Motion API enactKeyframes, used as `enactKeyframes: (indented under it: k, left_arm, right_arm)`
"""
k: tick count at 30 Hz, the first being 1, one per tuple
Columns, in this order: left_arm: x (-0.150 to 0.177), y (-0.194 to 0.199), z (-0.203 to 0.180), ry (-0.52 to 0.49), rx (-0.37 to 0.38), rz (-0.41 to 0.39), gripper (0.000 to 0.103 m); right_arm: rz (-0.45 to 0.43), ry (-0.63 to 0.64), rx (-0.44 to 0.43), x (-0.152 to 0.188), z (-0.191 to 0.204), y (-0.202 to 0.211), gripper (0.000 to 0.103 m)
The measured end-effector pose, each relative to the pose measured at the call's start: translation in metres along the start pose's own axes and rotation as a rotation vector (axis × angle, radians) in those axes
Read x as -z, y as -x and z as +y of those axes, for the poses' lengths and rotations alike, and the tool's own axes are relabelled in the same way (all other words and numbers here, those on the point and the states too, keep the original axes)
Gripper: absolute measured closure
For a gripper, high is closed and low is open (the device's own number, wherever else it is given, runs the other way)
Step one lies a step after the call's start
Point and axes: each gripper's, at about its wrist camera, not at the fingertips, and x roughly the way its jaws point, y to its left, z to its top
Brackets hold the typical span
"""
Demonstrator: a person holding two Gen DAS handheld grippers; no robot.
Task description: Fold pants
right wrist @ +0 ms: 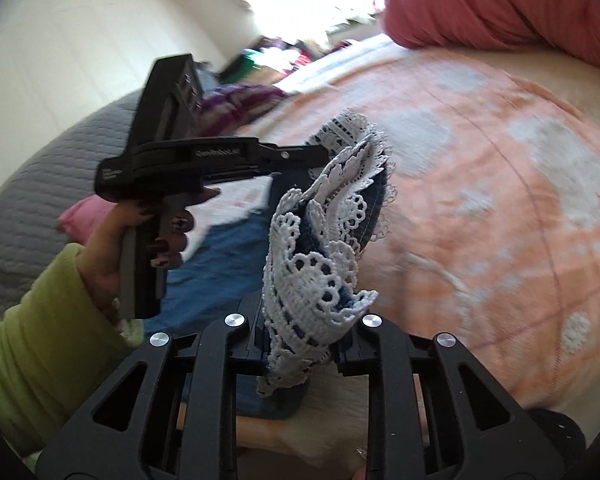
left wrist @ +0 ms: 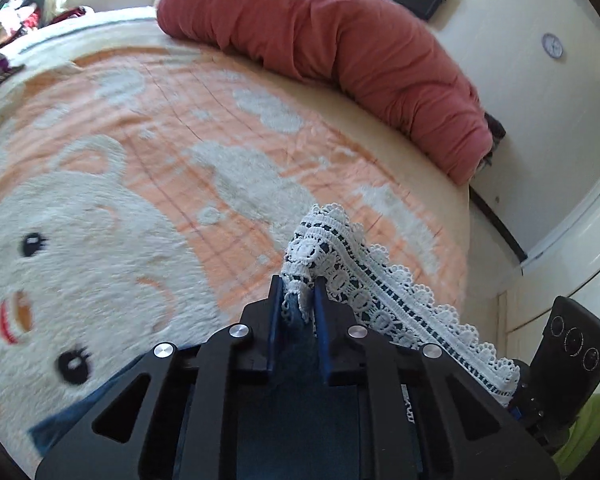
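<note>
The left gripper [left wrist: 298,300] is clamped on the lace-trimmed hem of the denim pants [left wrist: 384,300], its blue fingers [left wrist: 274,320] pinching the fabric between them. The right gripper [right wrist: 300,344] is likewise closed on the hem, lace bunched over its jaws. The pants hang lifted above the orange and white blanket [left wrist: 148,128], beside a red duvet [left wrist: 340,52]. A hand [right wrist: 140,236] in a green sleeve [right wrist: 40,340] holds the left tool.

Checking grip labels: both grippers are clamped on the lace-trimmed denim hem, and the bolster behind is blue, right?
Not blue: the bolster is red, clear in the left wrist view. Left gripper and right gripper do clamp the lace-trimmed denim hem.
</note>
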Motion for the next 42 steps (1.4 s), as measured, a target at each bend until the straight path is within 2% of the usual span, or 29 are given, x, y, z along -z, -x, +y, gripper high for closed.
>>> enactKeyframes:
  k: [6,10,13,16,19,22,23,24,25,27,30,31,33,35,37,38,42]
  left_arm:
    - [0.015,0.057,0.019,0.044,-0.004,-0.081,0.089]
    - [0.036,0.085,0.044,0.113,-0.020,-0.109,0.089]
    - [0.058,0.096,0.067,0.187,-0.059,-0.115,0.087]
    - [0.086,0.120,0.097,0.324,-0.072,-0.175,0.085]
    - [0.118,0.147,0.126,0.463,-0.070,-0.258,0.084]
    - [0.147,0.164,0.145,0.560,-0.004,-0.357,0.075]
    - [0.154,0.166,0.150,0.590,0.017,-0.372,0.067]
    - [0.158,0.166,0.155,0.613,0.031,-0.368,0.061]
    - [0.158,0.164,0.159,0.622,0.039,-0.343,0.058]
    - [0.157,0.167,0.162,0.614,0.028,-0.347,0.054]
    - [0.157,0.167,0.165,0.632,0.023,-0.317,0.043]
    - [0.158,0.166,0.165,0.633,0.017,-0.308,0.042]
    - [0.160,0.167,0.166,0.631,-0.003,-0.295,0.042]
    - [0.162,0.164,0.167,0.635,-0.009,-0.278,0.042]
    - [0.161,0.159,0.168,0.639,-0.004,-0.261,0.042]
    - [0.161,0.157,0.167,0.644,-0.015,-0.256,0.042]
    - [0.162,0.146,0.167,0.642,-0.016,-0.208,0.043]
  right_arm:
    - [0.016,0.171,-0.130,-0.006,0.064,-0.013,0.087]
    - [0.074,0.251,-0.191,-0.003,0.101,-0.038,0.088]
    - [0.145,0.365,-0.170,0.011,0.127,-0.063,0.088]
    - [0.216,0.514,-0.148,0.034,0.154,-0.082,0.087]
    - [0.250,0.657,-0.101,0.058,0.172,-0.091,0.086]
    - [0.257,0.787,-0.048,0.078,0.183,-0.096,0.082]
    - [0.252,0.822,-0.036,0.084,0.186,-0.097,0.078]
    - [0.246,0.858,-0.024,0.089,0.190,-0.097,0.073]
    - [0.242,0.885,-0.020,0.092,0.192,-0.098,0.071]
    - [0.231,0.940,-0.019,0.101,0.198,-0.096,0.063]
    - [0.225,0.930,-0.080,0.101,0.200,-0.083,0.054]
    - [0.220,0.905,-0.103,0.096,0.198,-0.079,0.051]
    - [0.192,0.805,-0.164,0.077,0.190,-0.063,0.036]
    - [0.151,0.718,-0.204,0.057,0.182,-0.050,0.031]
    - [0.113,0.647,-0.188,0.036,0.171,-0.043,0.030]
    - [0.106,0.609,-0.152,0.021,0.163,-0.045,0.029]
    - [0.154,0.504,-0.027,-0.022,0.132,-0.068,0.027]
